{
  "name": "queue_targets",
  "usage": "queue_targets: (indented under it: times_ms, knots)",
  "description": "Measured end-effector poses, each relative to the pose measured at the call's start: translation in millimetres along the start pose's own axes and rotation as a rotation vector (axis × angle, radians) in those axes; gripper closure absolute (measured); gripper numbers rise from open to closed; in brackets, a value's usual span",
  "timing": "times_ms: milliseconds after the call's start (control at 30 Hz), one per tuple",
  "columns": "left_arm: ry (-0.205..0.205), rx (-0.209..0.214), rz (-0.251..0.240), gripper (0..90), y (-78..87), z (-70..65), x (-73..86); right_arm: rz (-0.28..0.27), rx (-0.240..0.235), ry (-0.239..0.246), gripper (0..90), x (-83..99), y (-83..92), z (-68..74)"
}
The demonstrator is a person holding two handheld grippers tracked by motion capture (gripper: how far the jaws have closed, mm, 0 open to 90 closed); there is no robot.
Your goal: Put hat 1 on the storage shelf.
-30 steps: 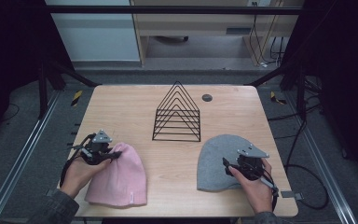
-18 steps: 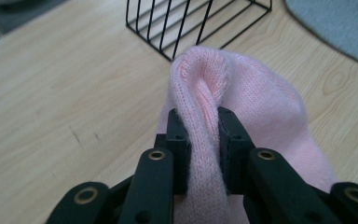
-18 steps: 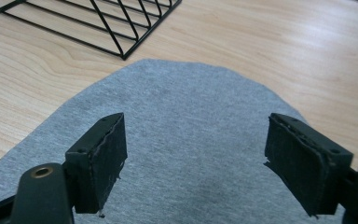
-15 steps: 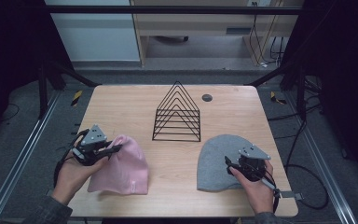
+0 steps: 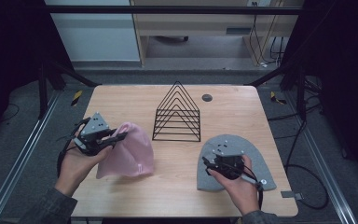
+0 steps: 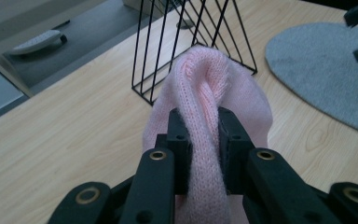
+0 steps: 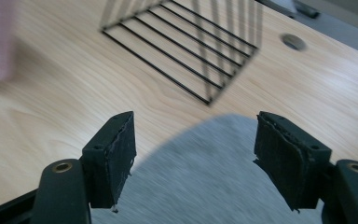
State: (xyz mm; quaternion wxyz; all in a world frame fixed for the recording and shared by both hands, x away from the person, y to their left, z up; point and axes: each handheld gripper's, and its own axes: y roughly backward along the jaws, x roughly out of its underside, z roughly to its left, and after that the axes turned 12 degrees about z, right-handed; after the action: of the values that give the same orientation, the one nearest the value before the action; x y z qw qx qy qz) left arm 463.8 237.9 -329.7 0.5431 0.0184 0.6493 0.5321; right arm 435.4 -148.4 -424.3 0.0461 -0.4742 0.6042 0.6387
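Observation:
A pink knit hat (image 5: 131,156) lies at the table's left with one edge raised off the wood. My left gripper (image 5: 117,136) is shut on that raised fold; in the left gripper view the knit (image 6: 205,88) bulges up between the pads of the gripper (image 6: 204,122). A grey knit hat (image 5: 257,154) lies flat at the right. My right gripper (image 5: 210,163) hovers over the grey hat's left edge, and its jaws have just been closing. In the right gripper view the gripper (image 7: 193,140) stands open, with the grey hat (image 7: 205,182) below the pads, not pinched.
A black wire rack (image 5: 177,114) with a triangular outline stands in the table's middle, between and behind the hats. A round cable hole (image 5: 207,97) sits behind it. Bare wood (image 5: 177,177) lies between the hats. The table's front edge is near both hands.
The left gripper has risen and lifted the pink hat's edge off the table, bunching the hat. The right gripper has shifted left across the grey hat towards its left edge.

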Motion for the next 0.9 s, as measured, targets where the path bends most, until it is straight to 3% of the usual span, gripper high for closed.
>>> queue_targets:
  times_ms: [200, 333, 433, 567, 733, 800, 900]
  knots:
    - [-0.005, 0.005, -0.037, 77.4, 4.2, 1.5, -19.8, -0.038, -0.132, 0.032, 37.6, -32.3, 3.9, 24.4]
    - [-0.007, 0.021, -0.042, 77.4, 2.4, -0.3, -30.5, -0.022, -0.212, 0.092, 40.4, -46.1, -1.3, 40.2]
    - [-0.022, 0.023, -0.054, 77.4, 4.5, -3.9, -38.8, -0.009, -0.243, 0.129, 41.8, -54.6, -5.5, 49.5]
    - [-0.029, 0.040, -0.074, 77.3, 9.7, -7.6, -49.2, 0.004, -0.305, 0.142, 44.0, -65.6, -16.8, 56.5]
    - [-0.016, 0.058, -0.098, 77.3, 15.9, -7.7, -59.9, 0.002, -0.377, 0.123, 48.7, -78.2, -25.7, 58.1]
    - [-0.022, 0.053, -0.102, 77.2, 17.9, -7.7, -62.7, -0.003, -0.405, 0.119, 53.1, -82.3, -27.0, 58.3]
    - [-0.018, 0.053, -0.110, 77.1, 21.3, -7.0, -65.7, -0.019, -0.404, 0.115, 70.9, -89.0, -27.4, 57.2]
